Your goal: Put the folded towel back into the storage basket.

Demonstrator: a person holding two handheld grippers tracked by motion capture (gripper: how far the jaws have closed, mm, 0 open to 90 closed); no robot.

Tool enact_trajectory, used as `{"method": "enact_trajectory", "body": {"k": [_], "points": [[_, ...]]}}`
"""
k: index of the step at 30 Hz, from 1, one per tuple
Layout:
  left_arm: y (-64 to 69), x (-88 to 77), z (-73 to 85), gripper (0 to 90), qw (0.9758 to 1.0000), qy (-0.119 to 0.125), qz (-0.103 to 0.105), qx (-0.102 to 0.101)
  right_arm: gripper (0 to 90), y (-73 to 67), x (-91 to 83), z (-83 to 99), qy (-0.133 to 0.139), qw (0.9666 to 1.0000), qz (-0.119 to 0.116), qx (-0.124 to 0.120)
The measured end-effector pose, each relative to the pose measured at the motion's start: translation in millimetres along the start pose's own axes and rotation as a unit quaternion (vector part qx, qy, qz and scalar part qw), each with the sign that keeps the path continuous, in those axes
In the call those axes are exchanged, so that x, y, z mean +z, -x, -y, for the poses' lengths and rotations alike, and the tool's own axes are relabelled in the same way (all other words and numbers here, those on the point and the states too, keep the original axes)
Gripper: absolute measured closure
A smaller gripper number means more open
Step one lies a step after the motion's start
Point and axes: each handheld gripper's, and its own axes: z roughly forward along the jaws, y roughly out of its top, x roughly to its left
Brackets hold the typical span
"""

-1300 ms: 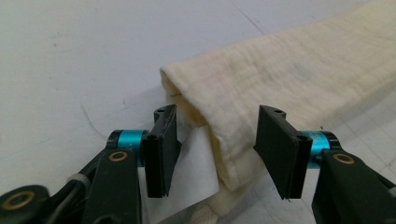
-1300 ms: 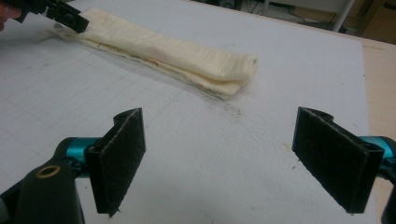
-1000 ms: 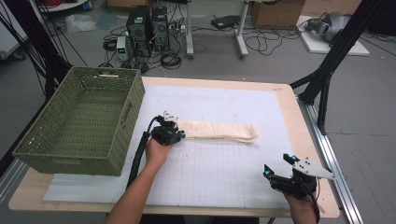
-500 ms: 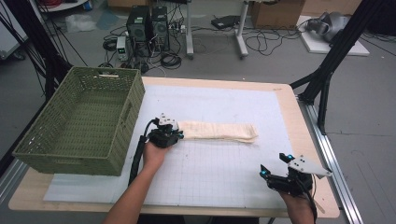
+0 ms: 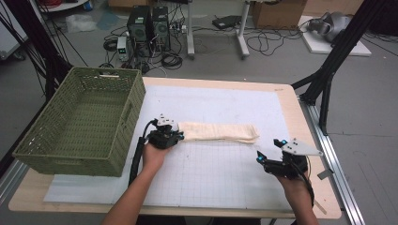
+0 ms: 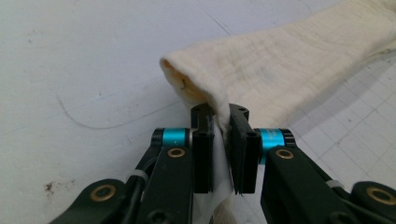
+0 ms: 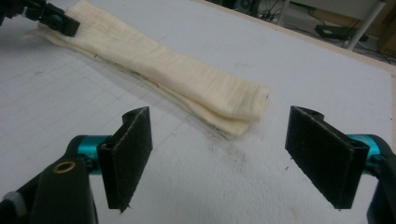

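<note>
Basket (image 5: 80, 124) left of folded cloth (image 5: 218, 132)

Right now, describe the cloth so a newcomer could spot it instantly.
Start at the green basket on the table's left; just to its right, on the white gridded mat, lies a long cream folded cloth. It is the only soft, pale item, and the left claw pinches its near end.

A green woven basket (image 5: 80, 126) sits left on the white mat (image 5: 225, 173).
</note>
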Motion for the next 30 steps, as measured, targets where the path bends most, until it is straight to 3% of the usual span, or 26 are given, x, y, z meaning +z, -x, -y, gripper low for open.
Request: {"method": "enact_trajectory", "body": {"k": [13, 15, 17, 19, 20, 22, 30], "points": [[-0.6, -0.7, 1.7, 80.0, 1.0000, 0.000, 0.000, 0.008, 20.2, 16.1, 50.0, -20.6, -0.015, 0.9995, 0.026, 0.014], [-0.5, -0.9, 1.5, 79.9, 1.0000, -0.001, -0.001, 0.008, 20.2, 18.5, 62.8, -19.5, -0.031, 0.9984, 0.038, 0.027], [-0.5, -0.8, 1.5, 79.9, 1.0000, -0.002, -0.001, 0.009, 20.1, 18.1, 66.8, -18.9, -0.038, 0.9980, 0.045, 0.021], [-0.8, -1.0, 1.4, 79.8, 1.0000, -0.001, -0.003, 0.009, 20.2, 15.0, 81.5, -15.1, -0.078, 0.9959, 0.044, 0.008], [-1.1, -1.0, 1.5, 79.8, 1.0000, 0.000, -0.002, 0.009, 20.2, 15.0, 81.5, -15.1, -0.078, 0.9959, 0.044, 0.008], [-1.4, -1.0, 1.5, 79.8, 1.0000, 0.000, -0.002, 0.009, 20.3, 17.4, 89.4, -11.7, -0.087, 0.9949, 0.043, 0.029], [-3.2, -0.3, 2.3, 79.6, 0.9999, -0.001, 0.001, 0.013, 24.4, 28.1, 97.5, -4.6, -0.094, 0.9922, 0.046, 0.067]]}}
